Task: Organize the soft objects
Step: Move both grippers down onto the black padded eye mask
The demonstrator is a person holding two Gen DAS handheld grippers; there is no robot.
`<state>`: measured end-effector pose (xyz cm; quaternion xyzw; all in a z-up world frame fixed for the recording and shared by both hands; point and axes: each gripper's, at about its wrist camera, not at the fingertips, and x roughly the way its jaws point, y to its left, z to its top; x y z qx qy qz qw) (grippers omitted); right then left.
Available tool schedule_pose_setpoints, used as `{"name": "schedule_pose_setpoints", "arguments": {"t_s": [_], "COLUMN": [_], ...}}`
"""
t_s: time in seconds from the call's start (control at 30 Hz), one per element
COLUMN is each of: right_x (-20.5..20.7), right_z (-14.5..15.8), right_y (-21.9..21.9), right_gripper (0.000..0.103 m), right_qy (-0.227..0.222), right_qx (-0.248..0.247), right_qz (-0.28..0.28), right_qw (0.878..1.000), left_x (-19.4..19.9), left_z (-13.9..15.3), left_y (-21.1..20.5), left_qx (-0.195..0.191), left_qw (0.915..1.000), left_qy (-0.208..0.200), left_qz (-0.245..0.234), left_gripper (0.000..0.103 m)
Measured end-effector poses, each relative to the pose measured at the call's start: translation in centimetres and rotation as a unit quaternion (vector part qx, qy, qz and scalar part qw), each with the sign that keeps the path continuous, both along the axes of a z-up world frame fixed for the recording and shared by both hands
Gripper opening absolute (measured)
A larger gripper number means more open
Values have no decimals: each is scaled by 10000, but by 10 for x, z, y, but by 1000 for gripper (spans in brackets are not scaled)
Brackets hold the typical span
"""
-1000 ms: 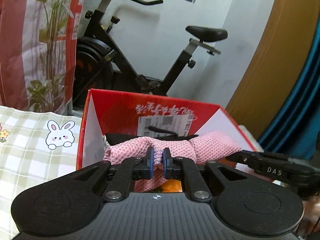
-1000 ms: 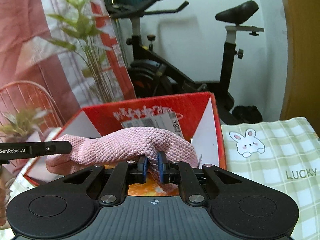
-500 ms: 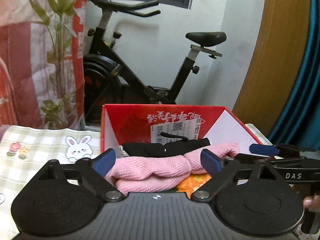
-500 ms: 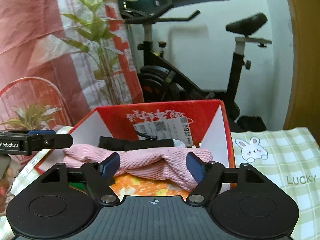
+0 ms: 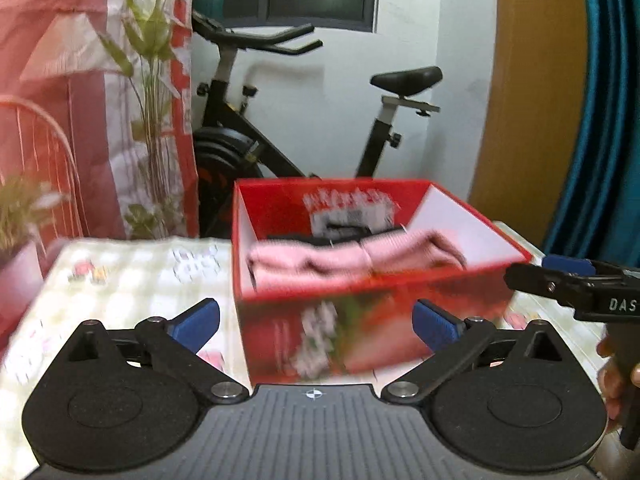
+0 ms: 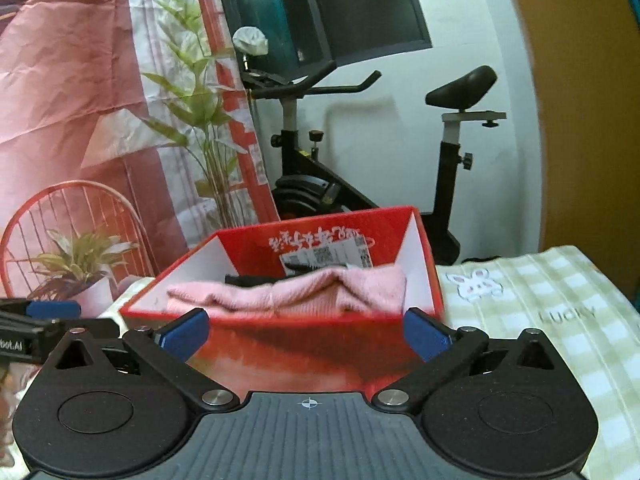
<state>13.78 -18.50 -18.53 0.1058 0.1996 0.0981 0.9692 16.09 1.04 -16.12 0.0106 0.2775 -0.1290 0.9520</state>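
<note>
- Both grippers have let go: a second ago each was pinched on the pink knit, now the left gripper and right gripper stand wide with nothing between the pads.
- Knit now lies inside the red box, stretched across it from one side wall to the other, top about level with the near rim.
- It lies in front of a black item at the back of the box; something orange seen under it earlier is now hidden.
- Both grippers have pulled back: the box's front wall now shows in both views, where before only the inside did.
- Left view is motion-blurred, so the hand is likely still backing off.
- Right gripper also shows at the right edge of the left view, beside the box.
- Box sits on the table with a checked bunny cloth.
- Judgement: this placement is done; next is fetching another soft item, none visible here.
- Risk: knit sits high, may snag or spill if more gets piled on.
</note>
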Motion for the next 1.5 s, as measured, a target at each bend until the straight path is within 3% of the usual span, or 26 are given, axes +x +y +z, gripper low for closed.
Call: {"name": "schedule_pose_setpoints", "arguments": {"t_s": [0.23,0.37,0.53,0.67,0.73,0.93,1.1,1.5], "right_x": [-37,-39,-41,-40,-37,-29,-25,-24], "right_z": [-46,-65,-80,-89,-90,-95,-97,-98], "right_y": [26,38,42,35,34,31,23,27], "right_gripper": [103,103,103,103,103,103,103,103], "right_qy": [250,638,912,1131,1172,1376,1499,1529], "right_qx": [-795,-874,-1119,-996,-960,-829,-512,-672], "right_qz": [86,221,173,23,14,155,183,150], "right_qw": [9965,9939,9894,9886,9885,9869,9872,9858], "left_x": [-23,-23,-22,-20,-20,-19,-22,-26], "left_z": [-51,-77,-93,-103,-106,-111,-110,-111], "left_y": [0,1,0,5,7,-2,0,-4], "left_qx": [-240,-224,41,96,62,486,476,439], "left_qw": [9969,9935,9919,9886,9892,9893,9899,9911], "left_qy": [747,1108,1255,1464,1416,1333,1287,1187], "left_qz": [29,158,204,341,364,345,362,421], "left_gripper": [103,103,103,103,103,103,103,103]}}
